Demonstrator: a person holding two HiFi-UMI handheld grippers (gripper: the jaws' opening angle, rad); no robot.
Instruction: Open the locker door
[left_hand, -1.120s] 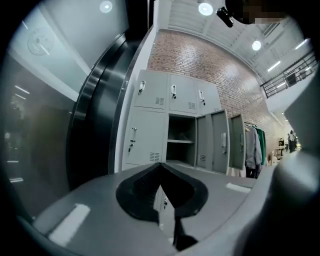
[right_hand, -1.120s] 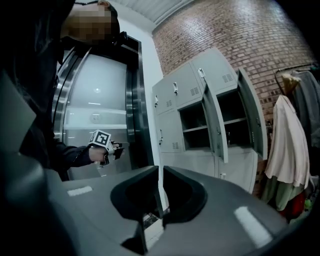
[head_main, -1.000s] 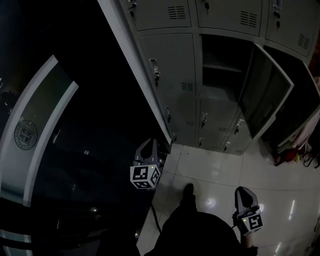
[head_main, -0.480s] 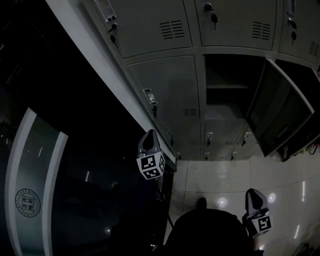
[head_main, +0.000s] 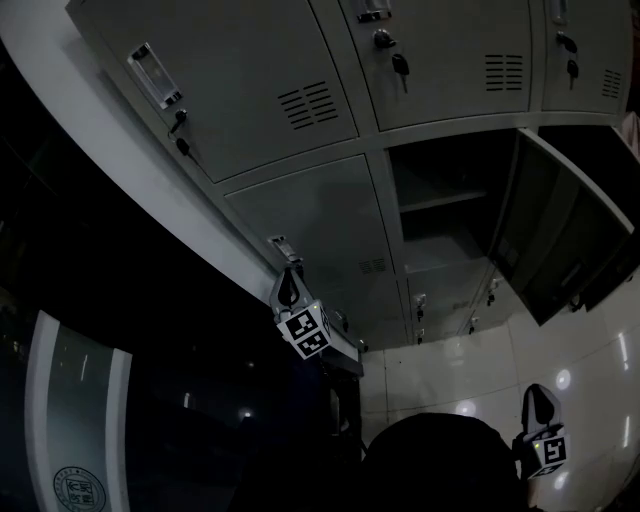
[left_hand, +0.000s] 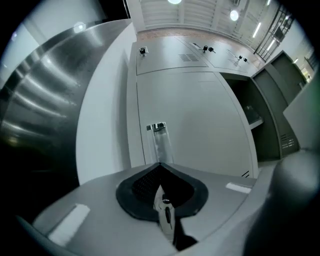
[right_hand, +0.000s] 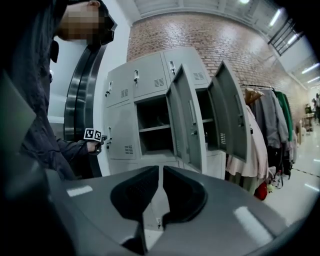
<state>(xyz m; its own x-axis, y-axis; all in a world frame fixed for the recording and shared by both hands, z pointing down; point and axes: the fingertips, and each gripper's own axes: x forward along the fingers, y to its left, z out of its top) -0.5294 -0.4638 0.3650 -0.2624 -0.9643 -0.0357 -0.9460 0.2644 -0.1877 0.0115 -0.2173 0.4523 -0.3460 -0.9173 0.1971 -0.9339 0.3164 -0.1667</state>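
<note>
A closed grey locker door (head_main: 310, 225) fills the middle left, with its small metal handle (head_main: 283, 247) at the left edge. My left gripper (head_main: 288, 282) is raised with its tip just below that handle, jaws shut and empty. In the left gripper view, the left gripper (left_hand: 160, 167) points up the door (left_hand: 200, 120), and the handle (left_hand: 158, 127) sits a short way beyond the tip. My right gripper (head_main: 538, 392) hangs low at the right over the floor. The right gripper (right_hand: 161, 170) is shut on nothing and faces the lockers from afar.
Next to the closed door a compartment (head_main: 440, 190) stands open, its door (head_main: 555, 240) swung out to the right. Upper lockers carry keys (head_main: 400, 65). A dark curved wall (head_main: 80, 420) lies to the left. Clothes (right_hand: 265, 135) hang to the right of the lockers. Glossy floor tiles (head_main: 450, 370) lie below.
The head view has tilted up the lockers. My left gripper has risen from near the floor to just under the closed door's handle. The right gripper stays low.
</note>
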